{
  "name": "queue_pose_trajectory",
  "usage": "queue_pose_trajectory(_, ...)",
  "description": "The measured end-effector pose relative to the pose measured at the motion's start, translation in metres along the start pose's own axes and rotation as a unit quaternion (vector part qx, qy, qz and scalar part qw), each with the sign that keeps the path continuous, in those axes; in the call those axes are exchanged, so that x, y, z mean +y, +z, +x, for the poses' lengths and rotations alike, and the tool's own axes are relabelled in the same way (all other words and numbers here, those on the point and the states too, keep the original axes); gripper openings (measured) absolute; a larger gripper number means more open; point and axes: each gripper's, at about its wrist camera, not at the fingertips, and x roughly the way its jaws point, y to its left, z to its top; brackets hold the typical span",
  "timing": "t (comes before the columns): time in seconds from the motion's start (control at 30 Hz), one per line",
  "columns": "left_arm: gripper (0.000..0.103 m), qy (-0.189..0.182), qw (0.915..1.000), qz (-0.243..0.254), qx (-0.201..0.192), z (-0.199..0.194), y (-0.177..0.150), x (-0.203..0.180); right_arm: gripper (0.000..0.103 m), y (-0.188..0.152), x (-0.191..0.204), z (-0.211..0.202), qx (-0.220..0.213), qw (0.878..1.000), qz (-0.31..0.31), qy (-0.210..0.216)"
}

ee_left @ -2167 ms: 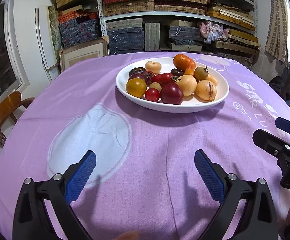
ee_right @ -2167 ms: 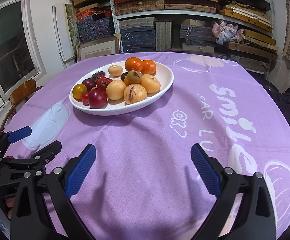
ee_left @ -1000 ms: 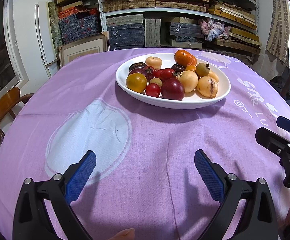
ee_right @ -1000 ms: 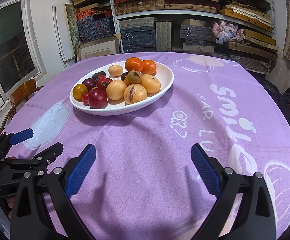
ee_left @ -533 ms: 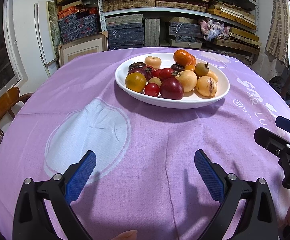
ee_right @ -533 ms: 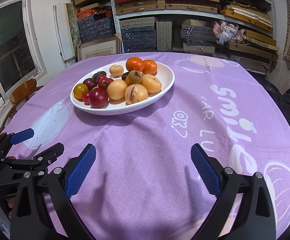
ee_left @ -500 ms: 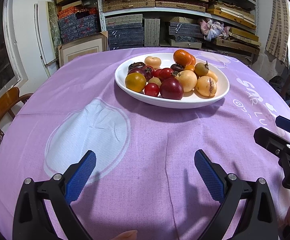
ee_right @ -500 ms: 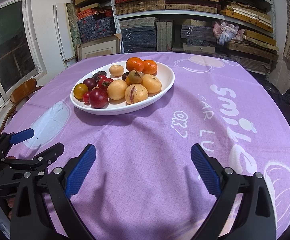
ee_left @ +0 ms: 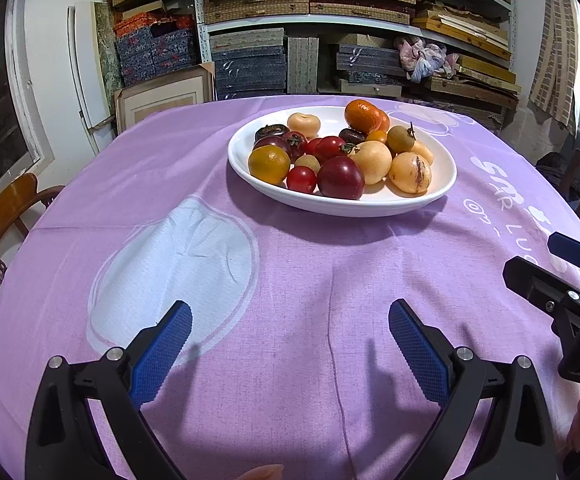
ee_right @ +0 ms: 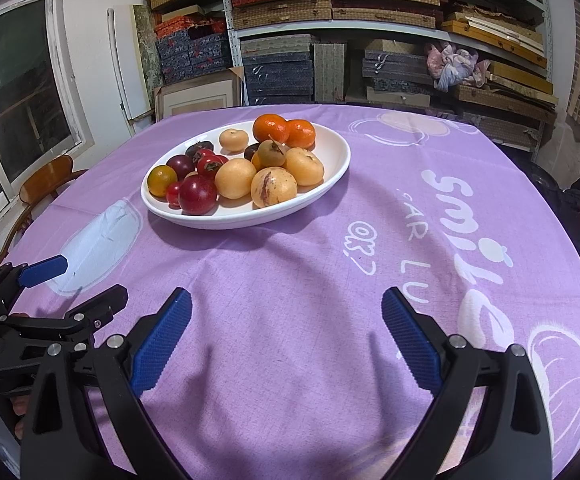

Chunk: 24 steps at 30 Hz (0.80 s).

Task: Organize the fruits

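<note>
While both tools hover low over the purple tablecloth [ee_left: 290, 280], the left gripper [ee_left: 290, 336] has its blue-padded fingers spread wide apart with nothing between them, and the right gripper [ee_right: 286, 324] shows the same wide, empty gap. Each tool appears at the edge of the other's view, the two standing side by side at the near end of the table. All fruit lies in the white oval plate [ee_left: 369, 206], which rests on the cloth well ahead of both grippers, toward the far side. At the plate's near rim sit a dark red plum [ee_left: 341, 178], a small red tomato [ee_left: 301, 179], a yellow-orange round fruit [ee_left: 269, 164] and a pale yellow fruit with a dark streak [ee_left: 410, 172]. Two orange mandarins [ee_right: 284, 129] lie at the far rim, touching each other. Shelves of stacked boxes [ee_left: 329, 20] stand behind the table, and a wooden chair [ee_left: 10, 208] stands at its left.
</note>
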Motion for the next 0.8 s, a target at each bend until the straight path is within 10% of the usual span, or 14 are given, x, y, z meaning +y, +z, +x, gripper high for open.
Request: queue_pose_trajectory(0.8,0.100,-0.011,0.9999,-0.005,0.010,-0.0037,-0.0009,-0.0024,0.094,0.0002,0.0011,-0.0039,-0.003,1.000,-0.014,-0.007)
